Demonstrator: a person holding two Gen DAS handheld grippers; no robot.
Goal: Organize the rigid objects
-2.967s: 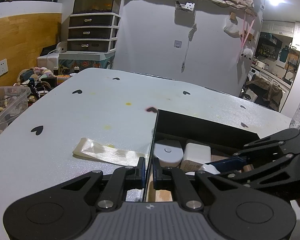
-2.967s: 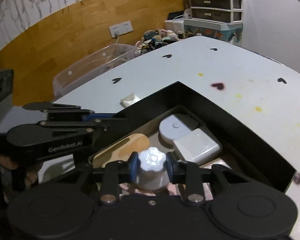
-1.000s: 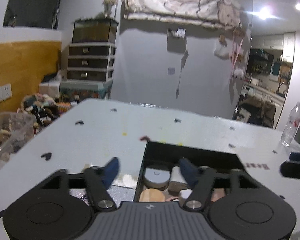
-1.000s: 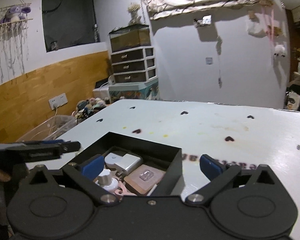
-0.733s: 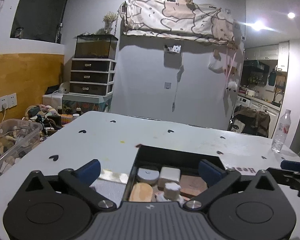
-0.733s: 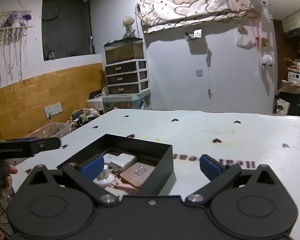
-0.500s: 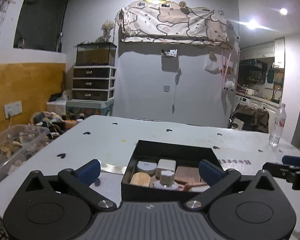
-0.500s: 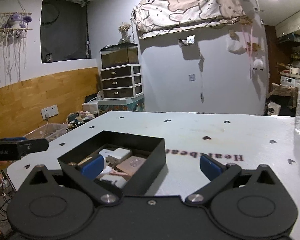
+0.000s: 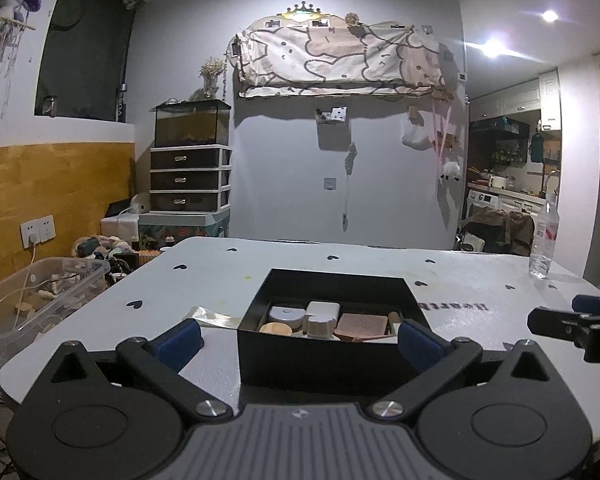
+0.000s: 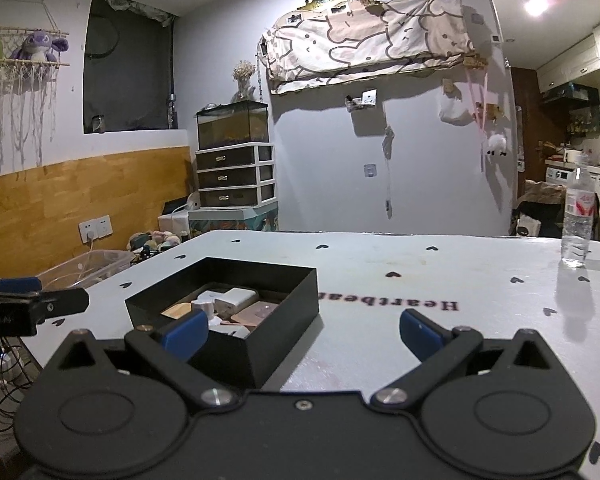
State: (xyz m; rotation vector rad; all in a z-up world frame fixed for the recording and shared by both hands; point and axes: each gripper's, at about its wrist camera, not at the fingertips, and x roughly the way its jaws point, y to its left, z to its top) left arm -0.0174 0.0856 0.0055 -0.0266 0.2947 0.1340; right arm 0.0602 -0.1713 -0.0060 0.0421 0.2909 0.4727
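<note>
A black open box (image 9: 320, 354) stands on the white table (image 9: 460, 280); it also shows in the right wrist view (image 10: 288, 300). Inside lie a round white case (image 9: 286, 315), a white adapter (image 9: 322, 309), a white bottle cap (image 9: 321, 325), a wooden piece (image 9: 276, 329) and a pink-brown block (image 9: 362, 324). My left gripper (image 9: 298, 340) is open and empty, drawn back in front of the box. My right gripper (image 10: 300, 330) is open and empty, back from the box's right corner.
A cream ribbon strip (image 9: 212, 316) lies left of the box. A water bottle (image 10: 578, 220) stands at the table's far right. A clear plastic bin (image 9: 32, 296) sits beyond the left edge. Drawers and a tank (image 9: 190, 172) stand at the back wall.
The right gripper let go of the white bottle in the box and opened. The left gripper opened too. Both pulled back and up from the box.
</note>
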